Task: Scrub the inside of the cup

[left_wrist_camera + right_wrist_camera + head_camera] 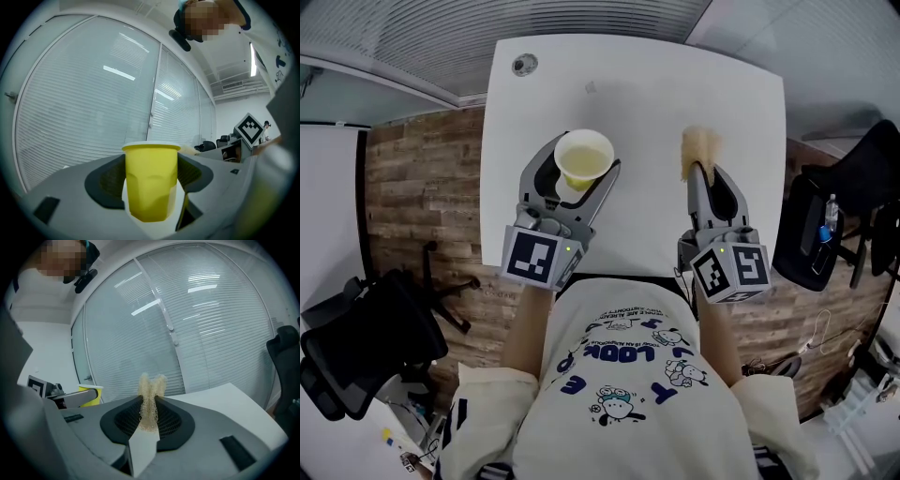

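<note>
The cup [151, 183] was held upright between the jaws of the left tool [575, 178], over the left half of the tabletop [647, 84]. Its mouth was left open to the top. Whether its base rested on the tabletop could not be told.

The scrubbing was judged not yet begun. For a good start, the scrubber [150, 404] would have to be carried left and lowered straight into the mouth. It would then be worked round the wall and down to the bottom, with the cup braced against the push. No harder squeeze was thought wise, since so thin a wall would probably buckle.

The cup was seen as yellow plastic with a pale rolled rim, tapering downward, with faint facets low on its side. The scrubber appeared as a pale, wiry mesh pad, pinched flat by the closed right tool [705, 173], its frayed end standing beyond the tips. It was held well to the right of the cup. The tabletop was smooth and white.
</note>
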A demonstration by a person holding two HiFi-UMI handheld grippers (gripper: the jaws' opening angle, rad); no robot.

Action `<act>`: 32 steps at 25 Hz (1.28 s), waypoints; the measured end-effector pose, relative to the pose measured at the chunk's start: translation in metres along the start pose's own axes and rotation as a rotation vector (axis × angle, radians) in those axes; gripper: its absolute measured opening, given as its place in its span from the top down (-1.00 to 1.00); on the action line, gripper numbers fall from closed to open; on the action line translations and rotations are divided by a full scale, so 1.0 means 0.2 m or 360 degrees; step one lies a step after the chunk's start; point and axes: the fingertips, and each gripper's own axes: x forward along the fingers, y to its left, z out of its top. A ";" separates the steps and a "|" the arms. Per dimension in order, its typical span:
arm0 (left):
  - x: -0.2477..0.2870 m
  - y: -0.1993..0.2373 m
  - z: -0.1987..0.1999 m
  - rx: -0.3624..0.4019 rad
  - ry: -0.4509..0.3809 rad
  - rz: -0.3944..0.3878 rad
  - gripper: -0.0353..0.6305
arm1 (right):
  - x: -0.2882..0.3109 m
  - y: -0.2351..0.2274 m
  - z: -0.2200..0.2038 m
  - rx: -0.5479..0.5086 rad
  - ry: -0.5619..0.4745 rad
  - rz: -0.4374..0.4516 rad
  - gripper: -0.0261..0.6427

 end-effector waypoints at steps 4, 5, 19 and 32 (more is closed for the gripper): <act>0.01 -0.04 0.02 0.0004 -0.0023 0.0000 -0.15 | -0.03 -0.03 0.01 -0.0014 -0.0030 -0.0038 0.70; 0.01 -0.05 0.02 0.0006 -0.0028 0.0000 -0.15 | -0.03 -0.04 0.02 -0.0015 -0.0038 -0.0045 0.70; -0.03 -0.13 0.06 0.0015 -0.0065 0.0015 -0.15 | -0.11 -0.03 0.04 -0.0052 -0.0048 -0.0047 0.71; -0.04 -0.14 0.09 0.0022 -0.0091 0.0012 -0.15 | -0.12 0.00 0.04 -0.0067 -0.0065 -0.0042 0.71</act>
